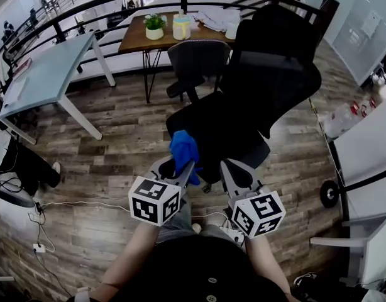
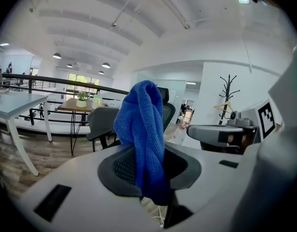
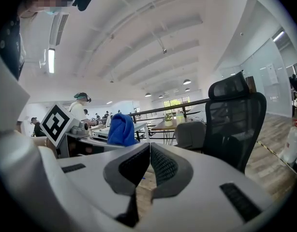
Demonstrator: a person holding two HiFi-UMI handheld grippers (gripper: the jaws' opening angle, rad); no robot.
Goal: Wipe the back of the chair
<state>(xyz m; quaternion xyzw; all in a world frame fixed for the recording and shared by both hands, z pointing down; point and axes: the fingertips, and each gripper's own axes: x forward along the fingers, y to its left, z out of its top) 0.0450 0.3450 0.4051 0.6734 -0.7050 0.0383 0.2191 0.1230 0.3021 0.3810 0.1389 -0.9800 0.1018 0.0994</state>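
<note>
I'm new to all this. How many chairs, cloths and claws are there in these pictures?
Chairs: 2 (black chair, grey chair)
Cloths: 1 (blue cloth, gripped by the left claw)
Claws: 2 (left claw, right claw closed with nothing in it)
Total: 5

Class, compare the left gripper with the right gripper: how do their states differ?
The left gripper grips a blue cloth; the right gripper holds nothing. The left gripper's jaws sit apart around the cloth; the right gripper's jaws meet. Both share the same white body design.
</note>
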